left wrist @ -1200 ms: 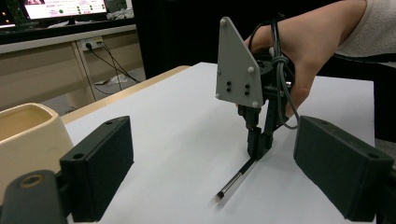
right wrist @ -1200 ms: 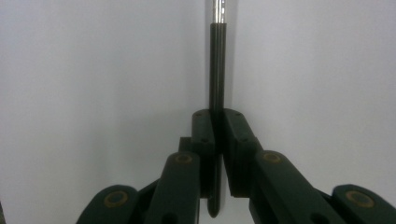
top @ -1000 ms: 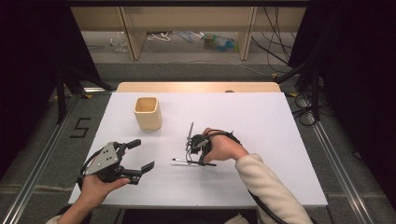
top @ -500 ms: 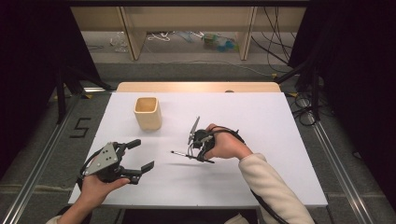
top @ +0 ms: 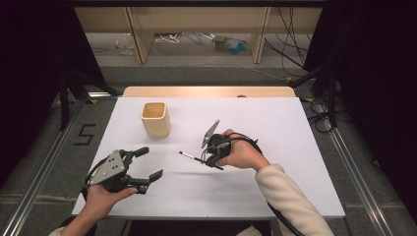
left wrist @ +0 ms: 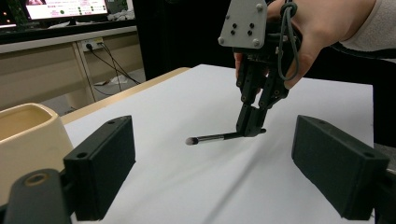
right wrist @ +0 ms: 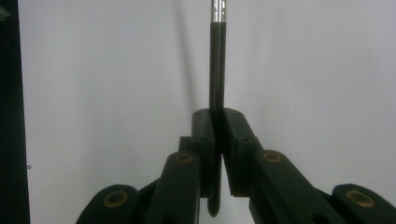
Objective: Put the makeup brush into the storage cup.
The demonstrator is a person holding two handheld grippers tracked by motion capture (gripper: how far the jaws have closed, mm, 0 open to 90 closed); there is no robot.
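Note:
My right gripper (top: 205, 160) is shut on the black handle of a thin brush (top: 189, 157) in the middle of the white table (top: 295, 147). The brush (left wrist: 212, 137) sticks out to the left, nearly level, a little above the table, its pale tip free. In the right gripper view the jaws (right wrist: 217, 121) clamp the handle (right wrist: 216, 70), and its silver ferrule is at the top edge. My left gripper (top: 150, 163) stands open at the near left with nothing in it (left wrist: 219, 163). A beige cup (top: 156, 119) stands upright at the back left (left wrist: 28, 135).
The table's near edge (top: 206, 215) runs just below both hands. Metal rails (top: 39, 172) flank the table on the floor. Wooden shelving and loose cables (top: 295, 44) lie beyond the far edge. White table surface stretches to the right of the right hand.
The right gripper has lifted the brush off the table and carried it slightly farther away; its shadow now lies apart from it. The left gripper has stayed put.

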